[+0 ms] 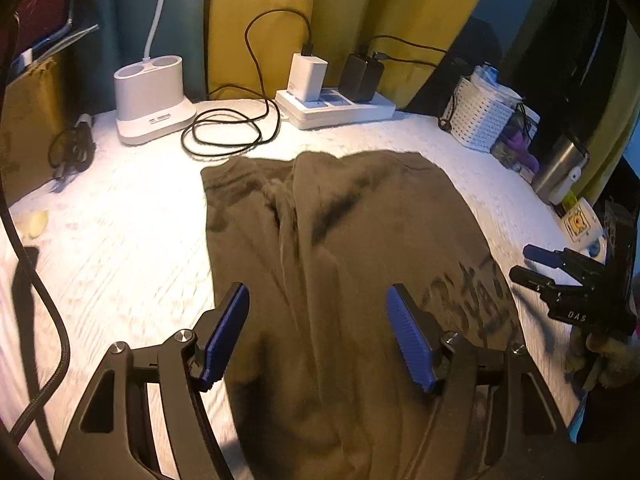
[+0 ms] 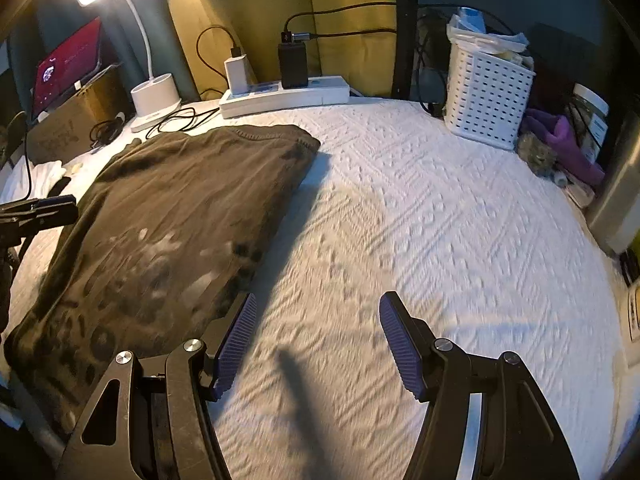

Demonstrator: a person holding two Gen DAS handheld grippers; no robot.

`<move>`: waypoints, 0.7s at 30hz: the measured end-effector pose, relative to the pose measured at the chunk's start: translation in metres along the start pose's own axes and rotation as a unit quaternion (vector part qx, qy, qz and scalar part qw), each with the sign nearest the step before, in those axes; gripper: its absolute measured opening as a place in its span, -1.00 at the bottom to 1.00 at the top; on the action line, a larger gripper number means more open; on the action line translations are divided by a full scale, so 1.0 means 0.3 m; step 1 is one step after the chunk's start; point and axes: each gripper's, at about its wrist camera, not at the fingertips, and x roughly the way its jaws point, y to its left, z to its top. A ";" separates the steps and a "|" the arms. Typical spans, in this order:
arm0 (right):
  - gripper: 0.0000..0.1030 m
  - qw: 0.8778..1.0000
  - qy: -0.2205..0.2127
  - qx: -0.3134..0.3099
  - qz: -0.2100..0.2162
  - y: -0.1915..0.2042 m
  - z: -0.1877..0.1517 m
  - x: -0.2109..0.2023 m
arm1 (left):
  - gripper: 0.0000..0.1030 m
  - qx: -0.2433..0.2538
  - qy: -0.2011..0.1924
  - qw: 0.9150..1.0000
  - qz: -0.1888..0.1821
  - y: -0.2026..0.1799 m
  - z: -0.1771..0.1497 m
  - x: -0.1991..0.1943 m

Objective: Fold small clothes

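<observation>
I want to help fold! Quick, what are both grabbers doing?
Left gripper: open, holding nothing, over the brown garment.
Right gripper: open, holding nothing, over the white cover.

Black skeletal left gripper (image 1: 318, 330) and right gripper (image 2: 316, 342), blue ribbed pads (image 1: 408, 334), silver screws (image 1: 183, 336), braided black cable (image 1: 44, 320).

You have an olive-brown shirt (image 1: 352, 240) with a faded dark print of letters near its hem, lying on a white bedspread (image 2: 420, 220) quilted in a zigzag pattern. Your left gripper (image 1: 318, 332) and right gripper (image 2: 318, 344) are both black with ribbed blue pads, and behind them hang mustard-yellow curtains (image 1: 272, 20) next to a teal one (image 1: 160, 12). At the back you can see a white power strip (image 2: 288, 96) carrying one white charger (image 2: 236, 72) and one black charger (image 2: 293, 65), a white lamp base (image 1: 150, 96), black cables (image 1: 228, 128), a white basket (image 2: 486, 92) dotted with holes, and something purple (image 2: 568, 140) beside it.
</observation>
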 end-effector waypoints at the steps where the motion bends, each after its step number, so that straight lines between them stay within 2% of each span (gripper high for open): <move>1: 0.29 1.000 0.000 -0.002 0.001 0.000 0.014 0.011 | 0.38 0.000 -0.001 1.000 -0.002 0.002 0.013 0.013; 9: 0.29 1.000 -0.016 -0.021 0.004 0.013 0.145 0.069 | 0.41 0.010 -0.006 0.999 0.042 0.057 0.096 0.094; 11: 0.29 0.999 -0.020 -0.025 0.007 0.016 0.174 0.084 | 0.66 0.008 -0.006 0.999 0.041 0.079 0.111 0.112; 14: 0.29 0.999 -0.022 -0.029 0.016 0.023 0.214 0.113 | 0.68 0.004 -0.012 1.000 0.025 0.105 0.130 0.134; 19: 0.29 0.999 -0.022 -0.028 0.032 0.031 0.257 0.160 | 0.68 0.002 0.024 1.000 0.012 0.122 0.154 0.214; 21: 0.29 0.999 -0.020 -0.024 0.042 0.033 0.272 0.183 | 0.68 0.017 0.022 1.000 0.007 0.106 0.159 0.221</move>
